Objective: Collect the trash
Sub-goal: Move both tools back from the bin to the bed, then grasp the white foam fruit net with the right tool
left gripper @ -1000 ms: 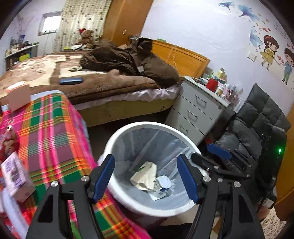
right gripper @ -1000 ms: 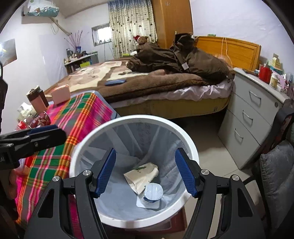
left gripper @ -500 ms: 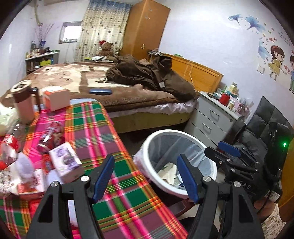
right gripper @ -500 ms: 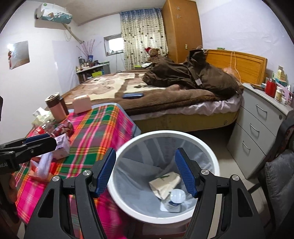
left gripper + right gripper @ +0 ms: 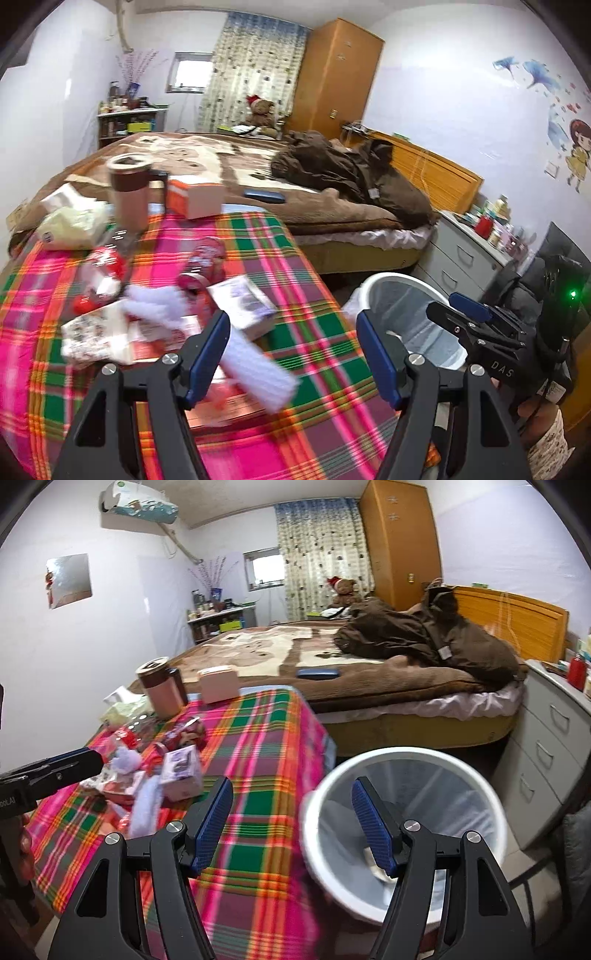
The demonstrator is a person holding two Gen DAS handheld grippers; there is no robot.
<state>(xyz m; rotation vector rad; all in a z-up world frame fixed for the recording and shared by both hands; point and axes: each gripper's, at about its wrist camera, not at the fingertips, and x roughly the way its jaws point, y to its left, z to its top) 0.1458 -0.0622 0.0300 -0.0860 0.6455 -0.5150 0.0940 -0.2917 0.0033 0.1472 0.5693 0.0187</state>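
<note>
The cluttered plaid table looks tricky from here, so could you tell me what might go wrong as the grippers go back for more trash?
1. The trash pile lies just in front of a tall mug and a clear bottle; a sweeping reach could topple them.
2. The left gripper and right gripper are both open and empty and close together, so they might collide.
3. The white bin stands hard against the table edge; a bump could tip it.

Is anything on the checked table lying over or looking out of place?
Yes. A red can lies on its side among wrappers on the plaid tablecloth; beside it a small purple-and-white box sits askew. The brown mug stands upright. Blur hides finer details.
</note>
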